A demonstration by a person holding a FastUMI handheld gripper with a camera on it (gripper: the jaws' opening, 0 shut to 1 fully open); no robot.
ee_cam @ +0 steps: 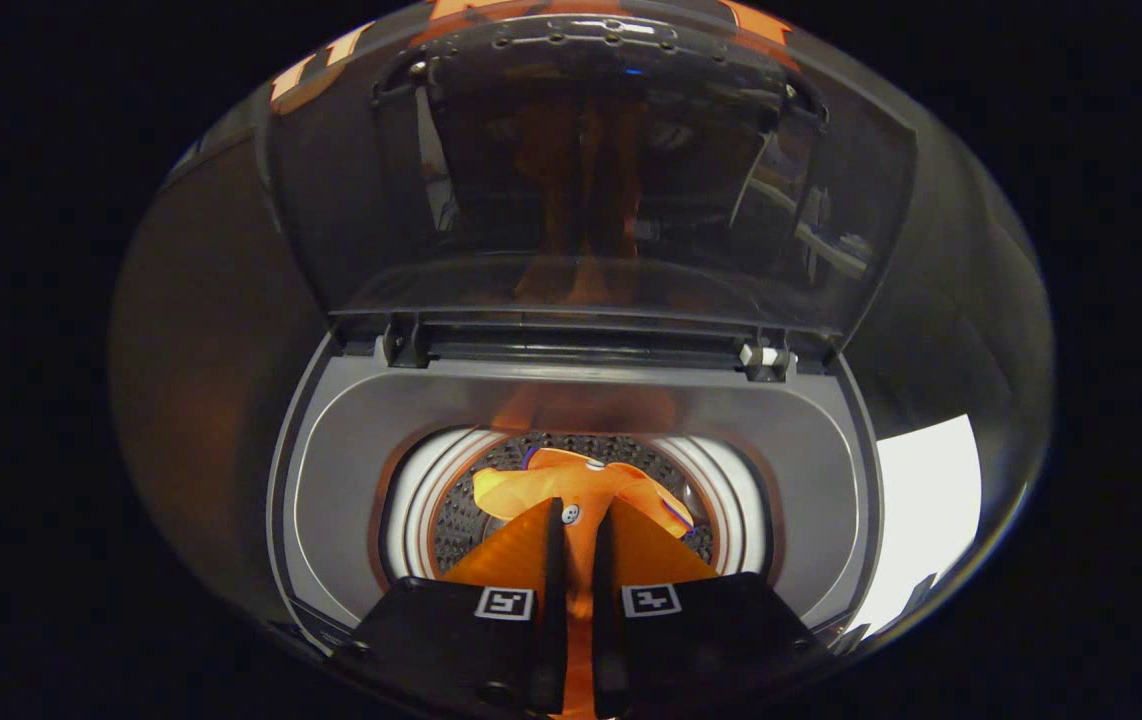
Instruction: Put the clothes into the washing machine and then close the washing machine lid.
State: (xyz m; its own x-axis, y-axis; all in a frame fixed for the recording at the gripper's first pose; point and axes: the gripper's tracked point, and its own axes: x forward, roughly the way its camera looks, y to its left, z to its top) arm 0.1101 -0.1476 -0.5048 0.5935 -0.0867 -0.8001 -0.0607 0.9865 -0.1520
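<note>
Top-loading washing machine [331,470] seen from above along the gripper [578,520], with one lid [591,190], one drum [461,510] and one garment in view. The lid, a translucent dark panel, stands raised behind the opening, held on two hinges, the left hinge [401,345] and the right hinge [766,358], at the rear edge of the grey top deck. Below the deck a white balance ring [416,500] surrounds the perforated metal drum. Inside the drum lies one orange garment [551,480] with a small white button [594,464] on its upper fold and a second button [571,513] near the finger ends; a strip of the same orange cloth runs back between the two fingers. The fingers are drawn close together with only a narrow gap, and the cloth sits pinched in that gap, just above the drum mouth. Each finger carries one square black-and-white marker [504,602] on its base
</note>
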